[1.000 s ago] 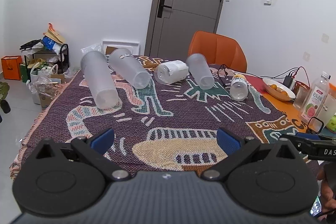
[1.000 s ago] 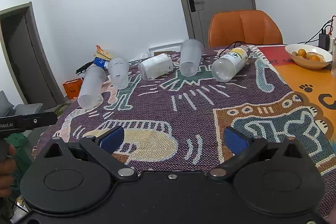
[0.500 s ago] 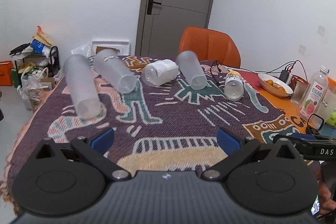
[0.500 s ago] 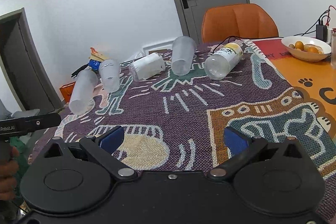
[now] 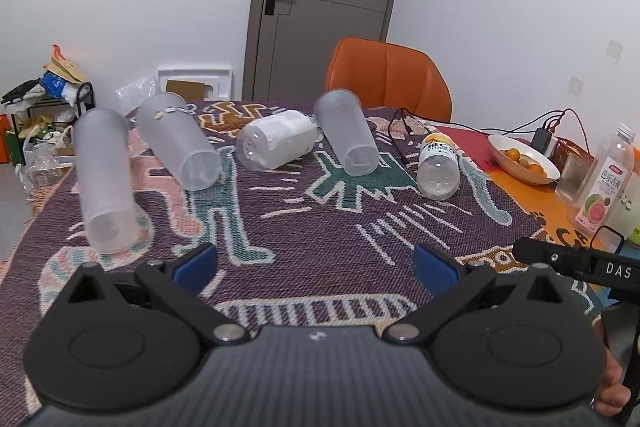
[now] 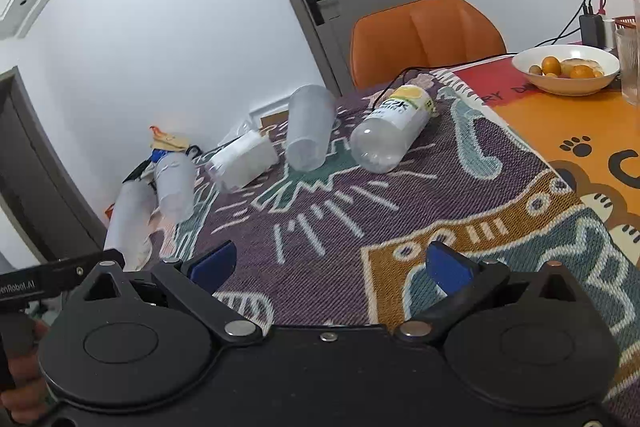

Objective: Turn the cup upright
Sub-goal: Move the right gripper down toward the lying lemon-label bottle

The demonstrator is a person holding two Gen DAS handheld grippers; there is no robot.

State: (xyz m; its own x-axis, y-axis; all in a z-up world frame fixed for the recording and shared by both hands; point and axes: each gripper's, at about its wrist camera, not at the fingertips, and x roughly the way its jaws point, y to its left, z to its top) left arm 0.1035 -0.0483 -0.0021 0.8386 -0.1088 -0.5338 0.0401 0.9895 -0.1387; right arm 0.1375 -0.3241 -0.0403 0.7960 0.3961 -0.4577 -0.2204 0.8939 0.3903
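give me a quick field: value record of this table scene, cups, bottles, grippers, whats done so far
surface: patterned woven cloth over an orange table
frosted cups: three, all lying on their sides: left cup, second cup, third cup
bottles lying down: white-wrapped bottle, yellow-capped bottle
standing items: guava drink bottle, at the right edge
fruit bowl: holds small orange fruit
left hand-held gripper: open, empty, above the cloth
right hand-held gripper: open, empty
task state: no cup upright yet

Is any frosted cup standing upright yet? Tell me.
No, all three frosted cups lie on their sides on the patterned cloth.
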